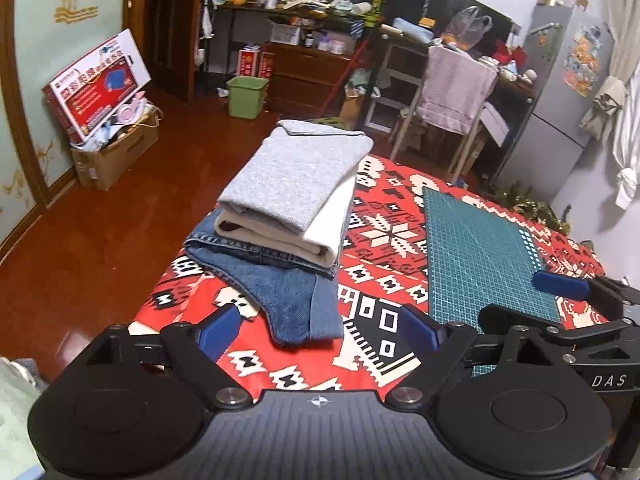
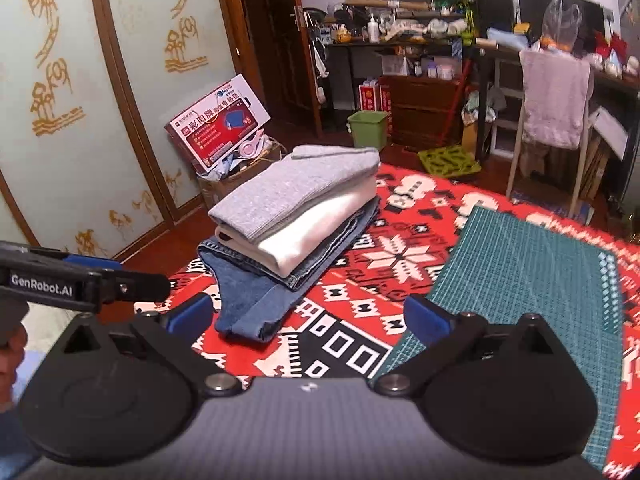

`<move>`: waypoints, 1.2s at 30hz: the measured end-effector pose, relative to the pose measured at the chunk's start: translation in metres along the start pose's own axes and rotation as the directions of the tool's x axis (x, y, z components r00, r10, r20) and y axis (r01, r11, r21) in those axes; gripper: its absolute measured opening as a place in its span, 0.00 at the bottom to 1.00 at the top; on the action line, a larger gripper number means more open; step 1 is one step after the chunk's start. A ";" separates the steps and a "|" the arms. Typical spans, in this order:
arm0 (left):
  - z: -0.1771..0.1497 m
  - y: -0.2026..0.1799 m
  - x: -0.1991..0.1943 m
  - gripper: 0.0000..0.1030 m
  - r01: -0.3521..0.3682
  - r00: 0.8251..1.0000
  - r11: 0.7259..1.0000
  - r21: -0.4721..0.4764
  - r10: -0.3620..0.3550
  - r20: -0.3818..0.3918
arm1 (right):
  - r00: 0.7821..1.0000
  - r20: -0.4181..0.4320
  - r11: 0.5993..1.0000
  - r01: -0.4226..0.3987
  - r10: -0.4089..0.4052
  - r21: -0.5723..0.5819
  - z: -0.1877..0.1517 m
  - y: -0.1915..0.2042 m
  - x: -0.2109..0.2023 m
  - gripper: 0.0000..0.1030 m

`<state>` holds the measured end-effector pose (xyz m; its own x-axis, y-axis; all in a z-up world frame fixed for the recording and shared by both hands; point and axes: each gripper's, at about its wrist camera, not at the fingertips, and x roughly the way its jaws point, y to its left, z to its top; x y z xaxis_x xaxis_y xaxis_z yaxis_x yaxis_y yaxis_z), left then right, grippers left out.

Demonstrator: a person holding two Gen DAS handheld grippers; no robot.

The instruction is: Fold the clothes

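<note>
Both claws, left claw (image 1: 318, 334) and right claw (image 2: 306, 322), hang spread and empty before the folded clothes stack (image 1: 288, 200) (jeans (image 2: 256, 300) lowest, partly covered), beside the green cutting mat (image 1: 480, 252).

1. Grey top (image 1: 296, 172), cream garment (image 1: 320, 232) and jeans (image 1: 280, 288) lie stacked on the red patterned cloth (image 1: 384, 280).
2. The left gripper (image 1: 318, 332) hovers near, jaws apart, empty.
3. A green cutting mat (image 1: 480, 248) lies beside the stack.

Jeans (image 1: 280, 280) are rough blue denim; the grey top (image 1: 292, 172) is soft knit. The floor (image 1: 100, 232) is glossy wood. The mat (image 1: 480, 252) looks matt. Fingers (image 1: 216, 330) are smooth blue plastic.
</note>
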<state>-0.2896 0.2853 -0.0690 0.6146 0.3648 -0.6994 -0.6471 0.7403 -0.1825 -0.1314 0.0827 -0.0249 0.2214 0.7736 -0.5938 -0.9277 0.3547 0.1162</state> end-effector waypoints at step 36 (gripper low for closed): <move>0.001 -0.024 -0.039 0.86 -0.202 0.978 0.979 0.030 0.200 0.053 | 0.961 -0.152 0.972 0.234 -0.230 0.008 0.036 0.040 -0.022 1.00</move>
<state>-0.2977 0.2540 -0.0371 0.4955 0.5350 -0.6843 -0.7441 0.6679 -0.0167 -0.1620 0.0990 0.0217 0.3807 0.5824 -0.7182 -0.8477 0.5301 -0.0194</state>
